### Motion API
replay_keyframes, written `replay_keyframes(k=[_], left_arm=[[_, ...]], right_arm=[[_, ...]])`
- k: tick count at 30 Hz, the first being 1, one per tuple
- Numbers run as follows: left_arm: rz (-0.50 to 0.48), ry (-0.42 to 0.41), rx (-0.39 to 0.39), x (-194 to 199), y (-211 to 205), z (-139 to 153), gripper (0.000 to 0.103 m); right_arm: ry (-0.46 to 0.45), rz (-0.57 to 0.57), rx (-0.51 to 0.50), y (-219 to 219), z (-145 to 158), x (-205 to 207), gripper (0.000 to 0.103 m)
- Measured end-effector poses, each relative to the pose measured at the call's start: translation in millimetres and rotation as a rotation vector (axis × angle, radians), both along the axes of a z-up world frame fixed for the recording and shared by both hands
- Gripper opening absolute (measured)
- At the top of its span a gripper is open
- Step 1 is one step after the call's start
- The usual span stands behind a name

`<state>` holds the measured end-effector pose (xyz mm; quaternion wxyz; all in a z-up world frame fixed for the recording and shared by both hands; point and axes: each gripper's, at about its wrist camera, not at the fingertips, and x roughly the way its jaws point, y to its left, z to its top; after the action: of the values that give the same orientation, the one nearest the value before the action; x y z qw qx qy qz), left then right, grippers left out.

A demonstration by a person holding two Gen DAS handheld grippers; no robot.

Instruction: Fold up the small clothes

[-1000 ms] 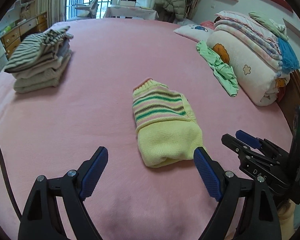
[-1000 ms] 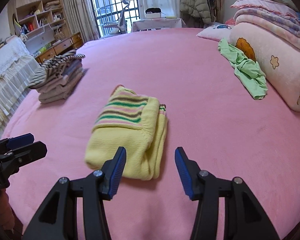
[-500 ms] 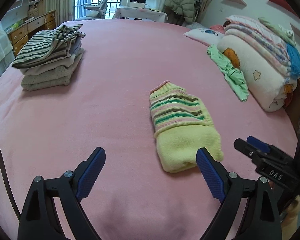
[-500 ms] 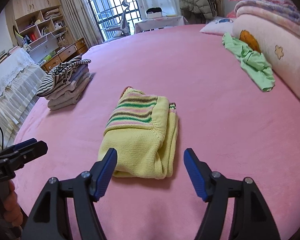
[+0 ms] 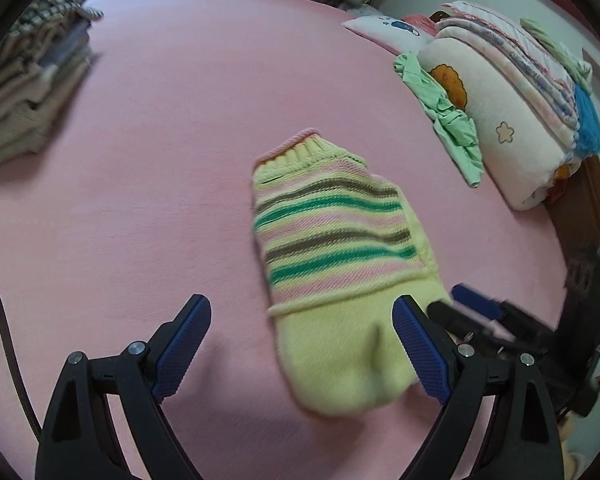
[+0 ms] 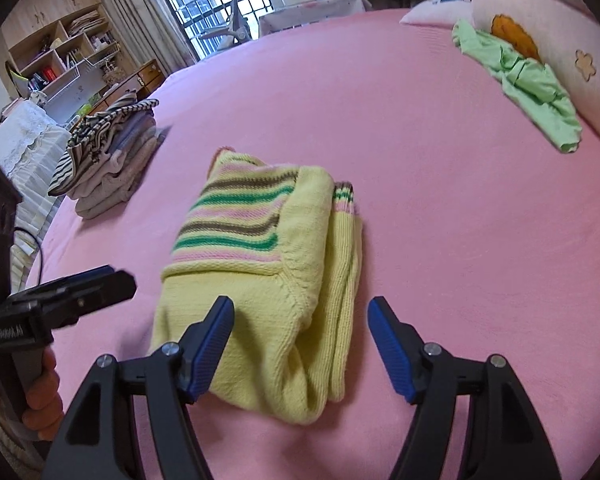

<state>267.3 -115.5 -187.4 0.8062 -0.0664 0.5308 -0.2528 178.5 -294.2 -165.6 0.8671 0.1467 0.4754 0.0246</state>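
A folded yellow knit sweater (image 5: 340, 272) with green, pink and brown stripes lies on the pink bed (image 5: 160, 160). My left gripper (image 5: 300, 348) is open, its jaws straddling the sweater's near plain-yellow end. My right gripper (image 6: 300, 344) is open too, with the sweater (image 6: 268, 280) between its jaws at the near end. The right gripper shows in the left wrist view (image 5: 492, 320) at the sweater's right corner. The left gripper shows in the right wrist view (image 6: 72, 300), left of the sweater.
A stack of folded clothes (image 6: 108, 160) sits at the bed's left side, also in the left wrist view (image 5: 28, 92). A crumpled green garment (image 6: 524, 84) lies against rolled quilts (image 5: 512, 120) on the right. Shelves and a window stand beyond the bed.
Both grippers have moved forward and down toward the sweater's near end, which now lies between their jaws. The sweater has not visibly moved.
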Motion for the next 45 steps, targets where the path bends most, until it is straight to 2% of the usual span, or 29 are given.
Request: replay_keyframes(k=[4,7,15,19,27,29,33,40,45], left_arm=[[-0.007,0.043,-0.032,15,-6,-14,0.091],[-0.017,0.069,-0.014,23,-11,-26,0.091],[-0.074,0.041,0.021,27,-26,-31,0.092],[-0.101,0.063,0.023,31,-38,-34,0.093],[-0.149,0.061,0.032,36,-63,-45,0.094],[-0.152,0.077,0.008,38,-60,-48,0.094],[-0.147,0.126,-0.052,44,-45,-55,0.094],[-0.145,0.125,-0.062,50,-41,-59,0.095],[-0.150,0.167,-0.087,51,-36,-70,0.094]], right_arm=[[0.027,0.019,0.024,-2,-13,6,0.070],[0.028,0.018,0.022,-4,-19,8,0.079],[0.045,0.026,0.018,-14,-28,14,0.090],[0.063,0.035,0.050,-19,-37,20,0.095],[0.083,0.044,0.164,-28,-53,23,0.096],[0.087,0.049,0.184,-29,-55,24,0.096],[0.083,0.069,0.190,-28,-56,24,0.096],[0.097,0.094,0.198,-28,-59,29,0.096],[0.110,0.103,0.226,-33,-65,32,0.095]])
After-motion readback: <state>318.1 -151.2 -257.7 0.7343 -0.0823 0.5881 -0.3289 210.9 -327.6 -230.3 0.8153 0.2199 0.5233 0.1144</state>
